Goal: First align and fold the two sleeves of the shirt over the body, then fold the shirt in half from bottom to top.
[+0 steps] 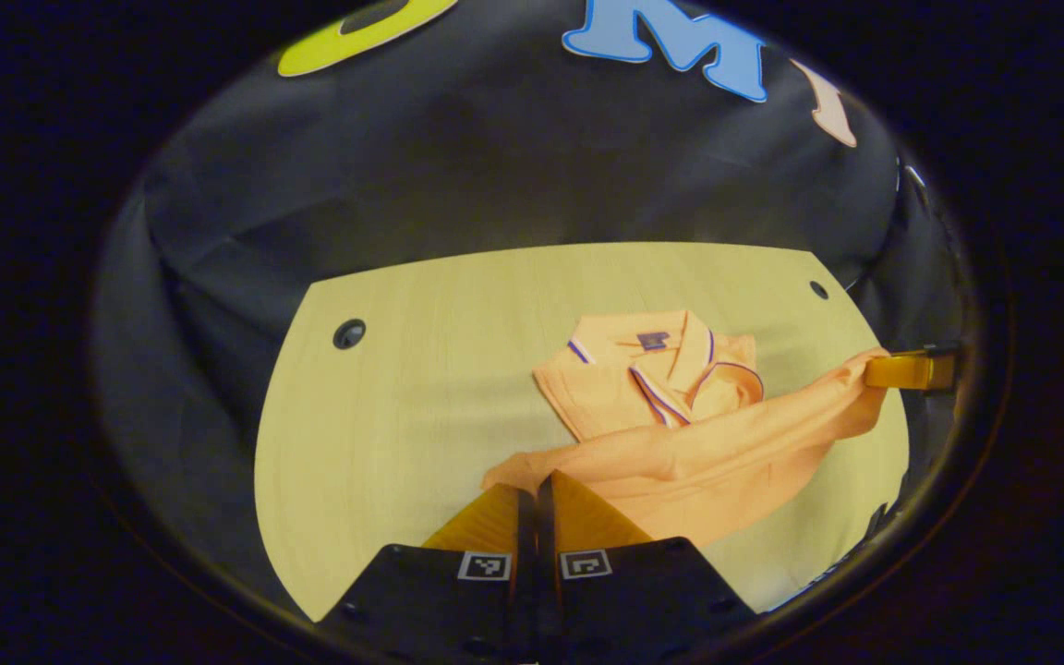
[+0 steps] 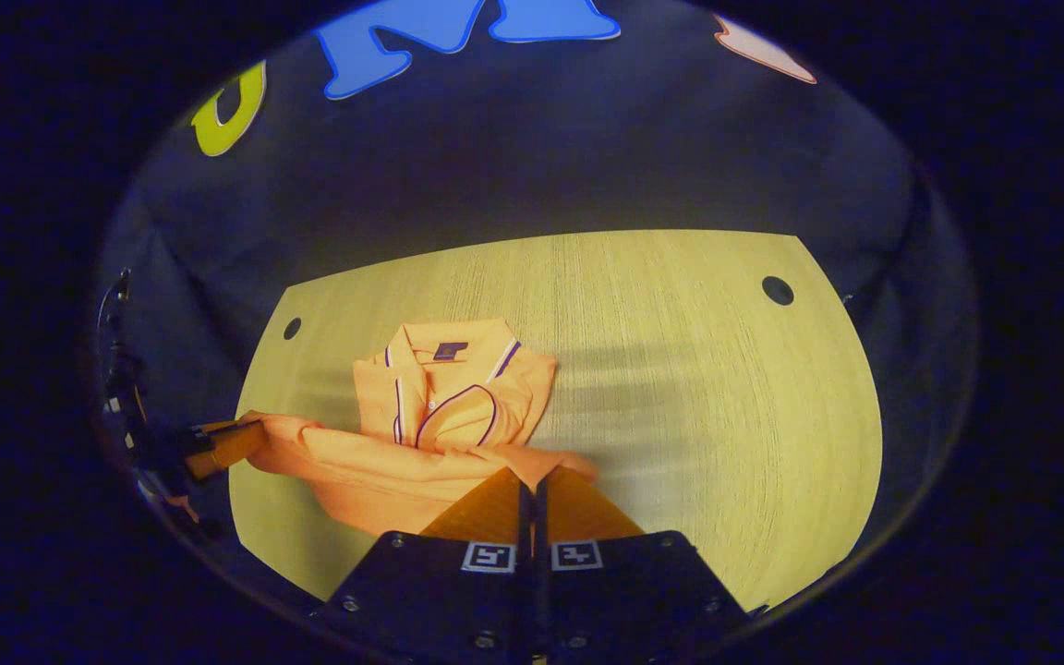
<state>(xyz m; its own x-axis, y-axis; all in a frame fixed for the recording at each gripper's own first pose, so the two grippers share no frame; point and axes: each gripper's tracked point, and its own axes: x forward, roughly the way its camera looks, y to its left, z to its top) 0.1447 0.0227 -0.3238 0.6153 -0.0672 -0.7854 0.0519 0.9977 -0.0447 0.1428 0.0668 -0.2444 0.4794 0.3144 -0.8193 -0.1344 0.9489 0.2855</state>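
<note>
1. Left gripper (image 1: pixel 536 482), in the left gripper view: fingers pressed together with hardly a gap, clenched on one bottom corner of the orange polo shirt (image 1: pixel 671 416), cloth bunched right at the tips.
2. Right gripper (image 2: pixel 534 476), in the right gripper view: fingers likewise closed tight, pinching the other bottom corner of the polo shirt (image 2: pixel 440 416).
3. Seen from the left gripper view, far off at the right edge: right gripper (image 1: pixel 911 371) with the hem corner pulled taut into it.
4. Seen from the right gripper view, at the left edge: left gripper (image 2: pixel 223 443) with the opposite hem corner drawn to it.
5. Between the two grippers: bottom hem (image 1: pixel 707 443) lifted off the surface and stretched as a sagging band, lower body of the shirt hanging below it in a loose curve.
6. Beyond the hem: upper part of the shirt flat on the table, collar (image 1: pixel 661 346) with dark trim pointing toward the booth wall, a trimmed sleeve edge (image 2: pixel 458 406) lying folded over the chest.
7. Underneath: pale wooden table (image 1: pixel 403 397), shirt placed toward its middle, between two round cable holes (image 1: pixel 349 333) near the far corners.
8. Behind the table: black cloth wall (image 1: pixel 513 166).
</note>
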